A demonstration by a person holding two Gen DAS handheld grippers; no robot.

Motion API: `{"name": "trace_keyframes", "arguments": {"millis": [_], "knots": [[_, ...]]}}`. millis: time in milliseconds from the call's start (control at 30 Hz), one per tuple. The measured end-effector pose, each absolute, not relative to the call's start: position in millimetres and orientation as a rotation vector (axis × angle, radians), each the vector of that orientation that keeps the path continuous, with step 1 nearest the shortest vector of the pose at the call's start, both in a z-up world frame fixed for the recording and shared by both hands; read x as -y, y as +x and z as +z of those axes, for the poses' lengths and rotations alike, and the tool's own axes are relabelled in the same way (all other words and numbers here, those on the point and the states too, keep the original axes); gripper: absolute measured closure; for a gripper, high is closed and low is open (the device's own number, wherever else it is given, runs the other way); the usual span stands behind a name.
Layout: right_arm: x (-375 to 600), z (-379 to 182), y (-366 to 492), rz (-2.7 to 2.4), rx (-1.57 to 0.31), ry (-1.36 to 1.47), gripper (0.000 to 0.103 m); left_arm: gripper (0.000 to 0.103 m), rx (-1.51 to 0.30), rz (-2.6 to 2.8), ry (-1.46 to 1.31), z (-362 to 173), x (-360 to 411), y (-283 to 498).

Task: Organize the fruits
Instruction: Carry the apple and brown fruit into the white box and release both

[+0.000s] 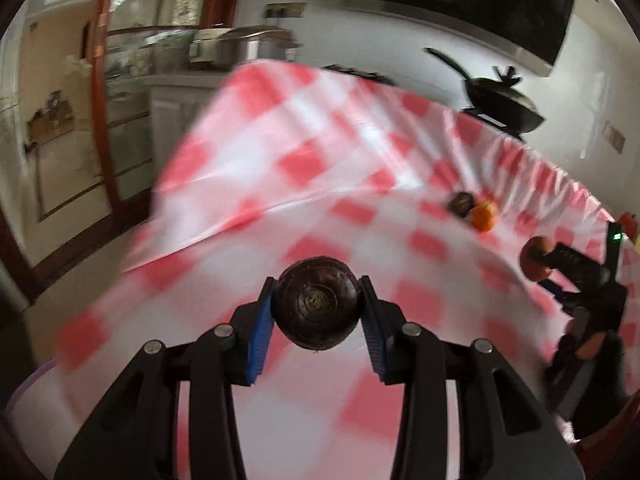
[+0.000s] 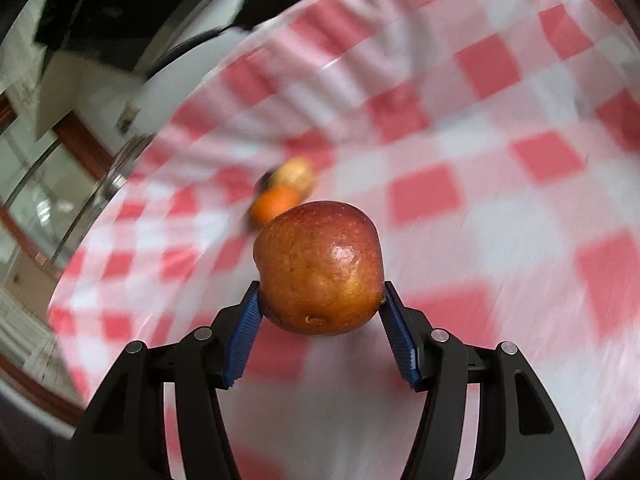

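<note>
- The left tongs (image 1: pixel 317 312) are closed on a dark purple-brown round fruit (image 1: pixel 316 304); both blue ribbed pads (image 1: pixel 261 332) press its sides, and it is held clear above the tabletop (image 1: pixel 420 380).
- The tabletop is covered with a red-and-white checked cloth (image 1: pixel 304 168), blurred in both views.
- The right tongs (image 2: pixel 320 312) grip a red-gold apple (image 2: pixel 320 268), the blue pads (image 2: pixel 400 340) set against its lower flanks, so most of the apple stands above them. The jaws are parted only as far as the apple's width.
- In the left wrist view the right tongs (image 1: pixel 548 264) show at the right edge of the cloth, with the apple (image 1: pixel 536 258) at their tip, and a dark-gloved hand (image 1: pixel 600 364) below them.
- Taking the apple as landmark in the right wrist view: just behind it on the cloth lies an orange fruit (image 2: pixel 276 204), partly hidden by the apple's top. Touching that, a little farther back, is a paler yellowish fruit (image 2: pixel 294 174), too blurred to name.
- In the left wrist view the same cluster lies on the cloth well beyond the held dark fruit, up and to the right: the orange fruit (image 1: pixel 483 216) with a second dark fruit (image 1: pixel 461 203) against it on the left.
- Beyond the far edge of the cloth stand a black pan (image 1: pixel 500 100) on the right and a metal container (image 1: pixel 248 46) on a pale cabinet to the left.
</note>
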State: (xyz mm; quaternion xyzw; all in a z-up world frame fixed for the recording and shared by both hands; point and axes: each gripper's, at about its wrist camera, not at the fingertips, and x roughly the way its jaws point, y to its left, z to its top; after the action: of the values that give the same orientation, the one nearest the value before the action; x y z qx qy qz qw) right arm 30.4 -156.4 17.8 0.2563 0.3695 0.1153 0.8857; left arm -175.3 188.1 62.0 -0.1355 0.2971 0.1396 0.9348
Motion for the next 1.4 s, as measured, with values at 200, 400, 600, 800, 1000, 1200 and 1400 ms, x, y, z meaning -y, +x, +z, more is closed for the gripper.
{"name": "trace_keyframes", "arguments": {"millis": [200,400,600,800,1000,1200,1400], "knots": [[66.4,20.9,-50.6,0.458,-0.820,0.419,0.045,0.062,-0.654,0.419,-0.264,40.7,-237.7,-256.1],[-23.7,32.3,-139.0,0.689,-0.828,0.206,0.045,0.062,-0.719,0.502,-0.279,10.6,-278.1,-309.3],[-109.4,27.6,-233.0,0.965,-0.841,-0.052,0.045,0.062,-0.812,0.576,-0.372,-36.8,-313.4,-350.0],[-163.4,9.1,-315.8,1.193,-0.799,-0.332,0.045,0.062,-0.926,0.648,-0.433,-85.4,-335.6,-379.1],[-189.8,-31.2,-362.9,1.262,-0.815,-0.559,0.045,0.062,-1.032,0.718,-0.456,-123.8,-348.1,-400.7],[-202.0,-70.4,-370.7,1.238,-0.884,-0.674,0.046,0.062,-1.090,0.742,-0.514,-144.2,-357.8,-415.7],[-204.5,-100.1,-362.3,1.184,-0.956,-0.739,0.076,0.062,-1.153,0.766,-0.531,-152.0,-354.9,-406.1]]}}
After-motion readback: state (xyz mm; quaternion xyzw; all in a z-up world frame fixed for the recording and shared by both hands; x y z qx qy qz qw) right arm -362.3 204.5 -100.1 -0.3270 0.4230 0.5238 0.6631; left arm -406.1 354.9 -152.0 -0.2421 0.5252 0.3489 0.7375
